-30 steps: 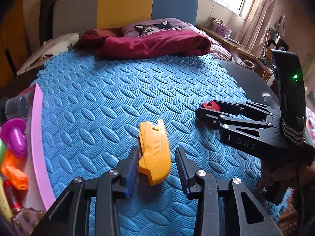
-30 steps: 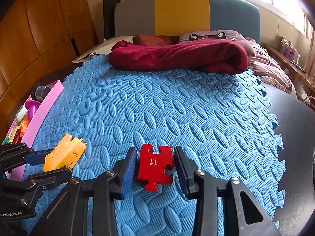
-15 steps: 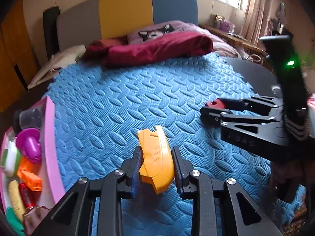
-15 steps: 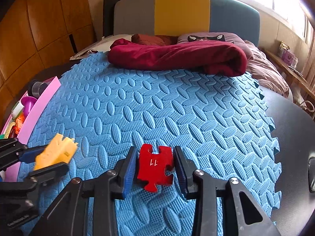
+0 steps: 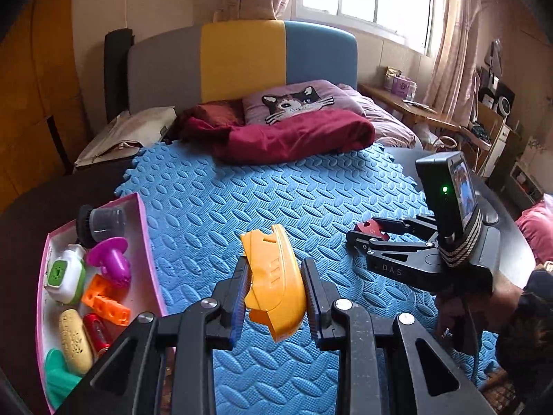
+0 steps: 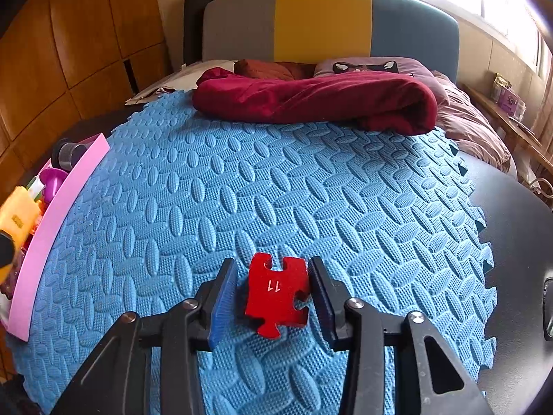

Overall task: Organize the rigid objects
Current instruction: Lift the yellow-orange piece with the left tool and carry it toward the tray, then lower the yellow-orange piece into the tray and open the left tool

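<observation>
My left gripper (image 5: pixel 274 265) is shut on a yellow plastic piece (image 5: pixel 273 287) and holds it up off the blue foam mat (image 5: pixel 224 190). In the right wrist view the yellow piece (image 6: pixel 17 211) shows at the far left, beside the pink tray (image 6: pixel 58 214). A red puzzle piece (image 6: pixel 276 294) marked 11 lies flat on the mat between the pads of my right gripper (image 6: pixel 271 265). Those jaws are opening, and a gap shows at the left pad. From the left wrist view, the right gripper (image 5: pixel 357 231) sits low on the mat around the red piece (image 5: pixel 369 225).
The pink tray (image 5: pixel 147 242) at the mat's left edge holds several toys, among them a purple mushroom shape (image 5: pixel 110 259), an orange block (image 5: pixel 103 301) and a dark cup (image 5: pixel 100 221). A red blanket (image 5: pixel 293 138) lies at the far end. The black tabletop (image 6: pixel 511 242) borders the mat on the right.
My left gripper closed on the yellow piece and lifted it off the mat, nearer the tray. The right gripper stayed in place and its jaws parted slightly around the red piece.
</observation>
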### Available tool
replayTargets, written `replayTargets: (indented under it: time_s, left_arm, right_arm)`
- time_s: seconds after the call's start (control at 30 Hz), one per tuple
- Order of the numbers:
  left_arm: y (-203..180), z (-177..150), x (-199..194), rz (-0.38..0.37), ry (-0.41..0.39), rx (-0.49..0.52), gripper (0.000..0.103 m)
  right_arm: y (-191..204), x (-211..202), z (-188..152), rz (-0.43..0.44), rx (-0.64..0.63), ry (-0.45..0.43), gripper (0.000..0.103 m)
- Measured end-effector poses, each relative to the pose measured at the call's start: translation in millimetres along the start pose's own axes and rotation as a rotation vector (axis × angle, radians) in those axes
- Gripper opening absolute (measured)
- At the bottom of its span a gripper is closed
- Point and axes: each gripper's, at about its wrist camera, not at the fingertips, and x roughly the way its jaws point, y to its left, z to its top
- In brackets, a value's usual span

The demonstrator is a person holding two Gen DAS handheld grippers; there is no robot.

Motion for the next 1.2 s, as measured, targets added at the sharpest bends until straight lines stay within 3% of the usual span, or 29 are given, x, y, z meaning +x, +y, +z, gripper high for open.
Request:
replayTargets:
  time_s: [0.37, 1.2]
  left_arm:
    - [31, -2, -31, 0.034, -0.047, -0.062, 0.03]
    - [129, -37, -58, 0.185, -0.036, -0.221, 0.03]
  right_arm:
    - [2, 1, 0, -0.017, -0.014, 0.0, 0.043]
    - [3, 1, 0, -0.022, -0.02, 0.0, 0.043]
